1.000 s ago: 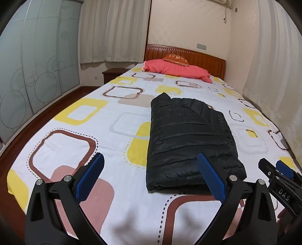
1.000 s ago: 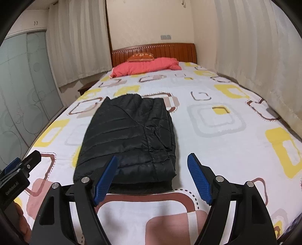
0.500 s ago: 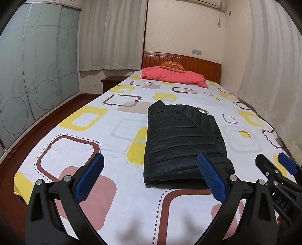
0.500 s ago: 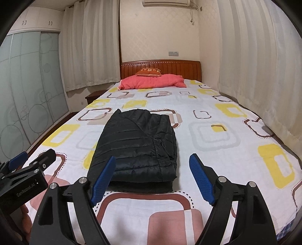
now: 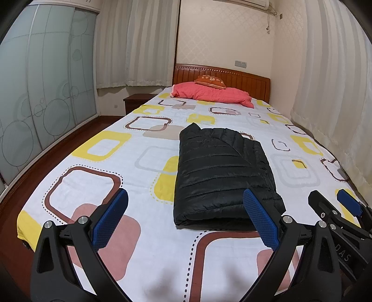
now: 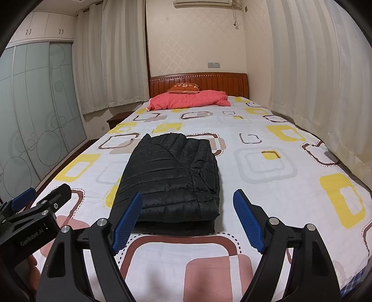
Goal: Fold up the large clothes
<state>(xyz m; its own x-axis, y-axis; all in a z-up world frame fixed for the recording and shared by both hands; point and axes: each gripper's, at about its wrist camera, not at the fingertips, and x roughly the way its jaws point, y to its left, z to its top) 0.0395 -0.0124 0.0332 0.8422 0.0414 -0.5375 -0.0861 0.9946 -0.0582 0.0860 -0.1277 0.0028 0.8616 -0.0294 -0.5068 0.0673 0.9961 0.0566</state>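
Left wrist view: black quilted puffer jacket (image 5: 223,172) lies folded mid-bed on the patterned white bedsheet (image 5: 97,167), left gripper (image 5: 186,220) and right gripper (image 6: 188,216) both wide open and empty, jacket probably light, soft, slippery, best pinched at near folded edge

The left hand-held gripper (image 5: 183,218) hides the jacket's (image 5: 220,172) near right corner. The air conditioner (image 6: 202,2) is cut off by the top edge. The cushion's (image 6: 184,87) lettering is too small to read.

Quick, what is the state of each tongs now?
Left tongs: open, holding nothing.
Right tongs: open, holding nothing; jacket lies free on the bed.
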